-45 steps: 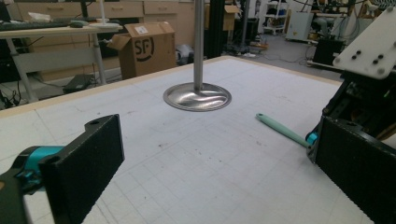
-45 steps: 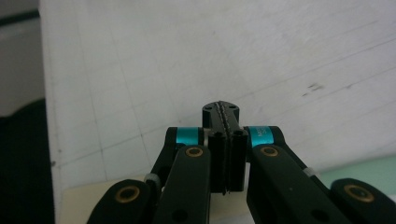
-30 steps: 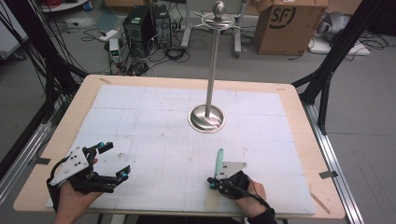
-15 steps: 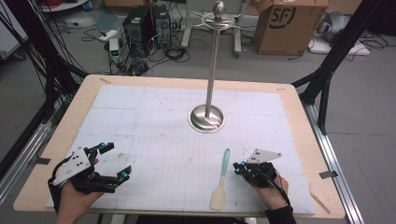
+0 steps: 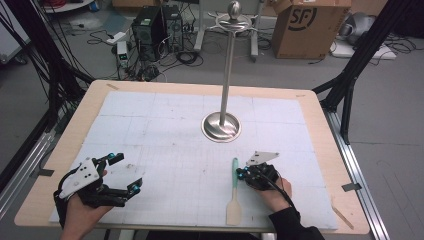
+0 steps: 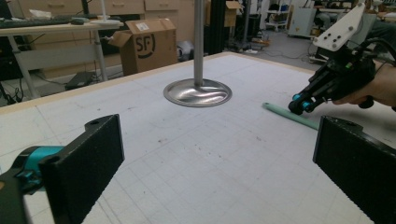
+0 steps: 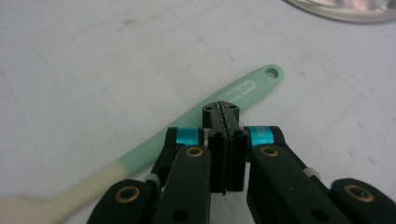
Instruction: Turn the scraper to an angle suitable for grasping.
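The spatula (image 5: 233, 192) lies flat on the white gridded mat (image 5: 165, 130) in the near right part of the surface (image 5: 320, 107), its mint-green handle pointing away toward the stand and its cream blade at the near end, close to the mat's near edge. In the right gripper view a small hanging hole shows at the handle's far tip.

The right gripper (image 5: 241, 172) sits just to the right of the handle, low over the mat. Its jaws are pressed fully together with nothing between them, their tips right at the handle's edge; whether they touch it cannot be told.

The left gripper (image 5: 125, 172) is well apart at the near left, resting low over the mat. Its jaws stand wide apart and hold nothing, seen in the left gripper view with bare mat between them.

Farther off, near the middle of the mat, a metal stand (image 5: 221, 126) rises as a thin upright pole from a round dished base. The dished base is empty.

Beyond the surface, on the floor, stands a cardboard box (image 5: 310, 27) with its flaps open; what is inside cannot be made out.
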